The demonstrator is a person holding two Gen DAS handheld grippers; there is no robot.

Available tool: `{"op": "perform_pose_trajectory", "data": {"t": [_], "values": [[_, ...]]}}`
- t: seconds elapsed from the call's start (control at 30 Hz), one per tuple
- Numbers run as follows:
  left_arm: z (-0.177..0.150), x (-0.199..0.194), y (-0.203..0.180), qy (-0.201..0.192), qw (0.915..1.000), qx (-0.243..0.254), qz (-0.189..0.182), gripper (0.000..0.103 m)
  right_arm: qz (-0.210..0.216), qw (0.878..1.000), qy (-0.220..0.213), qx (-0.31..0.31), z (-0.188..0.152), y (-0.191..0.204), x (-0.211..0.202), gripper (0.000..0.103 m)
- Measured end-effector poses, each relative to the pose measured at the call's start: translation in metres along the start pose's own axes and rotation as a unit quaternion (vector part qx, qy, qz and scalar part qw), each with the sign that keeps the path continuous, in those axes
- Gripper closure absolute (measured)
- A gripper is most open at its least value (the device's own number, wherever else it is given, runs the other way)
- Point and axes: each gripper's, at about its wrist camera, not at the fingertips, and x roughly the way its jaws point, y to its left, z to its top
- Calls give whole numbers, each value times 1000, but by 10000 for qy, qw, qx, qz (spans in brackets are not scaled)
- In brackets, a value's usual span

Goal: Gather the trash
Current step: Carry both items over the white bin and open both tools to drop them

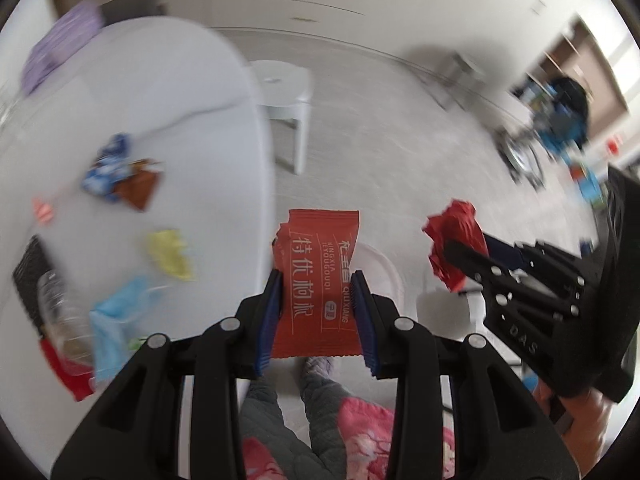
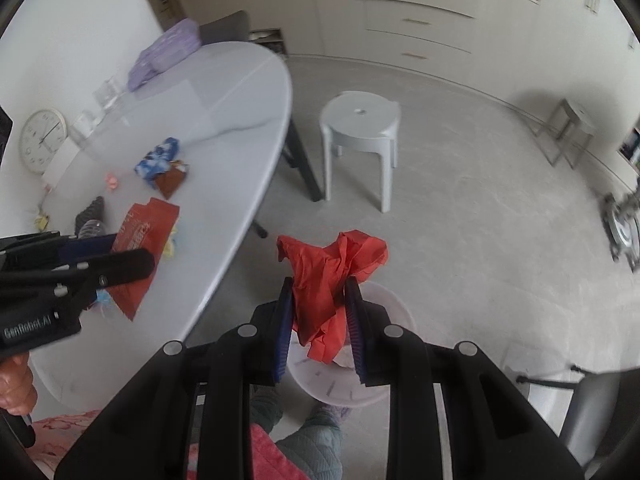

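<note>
We're gripping a flat red snack packet [image 1: 318,284] in the left gripper [image 1: 318,300], fingers pressing its edges, and crumpled red wrapper [image 2: 328,280] in the right gripper [image 2: 320,312], over the white bin [image 2: 384,304]; tabletop [image 2: 224,120] at ten o'clock.

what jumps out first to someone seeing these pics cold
Two red pieces of trash held in mid-air: the left hand-held gripper clamps a flat red snack packet, the right hand-held gripper a crumpled red wrapper above a white bin. More wrappers lie scattered on the white table.
</note>
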Motion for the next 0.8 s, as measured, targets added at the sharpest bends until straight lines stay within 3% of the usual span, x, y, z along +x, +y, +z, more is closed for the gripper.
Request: {"op": "perform_pose_trajectory", "data": {"t": [0.3, 0.73, 0.8], "values": [[-8, 19, -66, 167, 9981, 594, -68, 69, -208, 9988, 11, 441, -32, -54, -20, 77], [-18, 40, -81, 496, 9959, 754, 43, 68, -127, 9984, 190, 514, -43, -72, -13, 77], [-20, 42, -84, 568, 9952, 792, 33, 58, -128, 9982, 221, 544, -45, -74, -12, 76]]}}
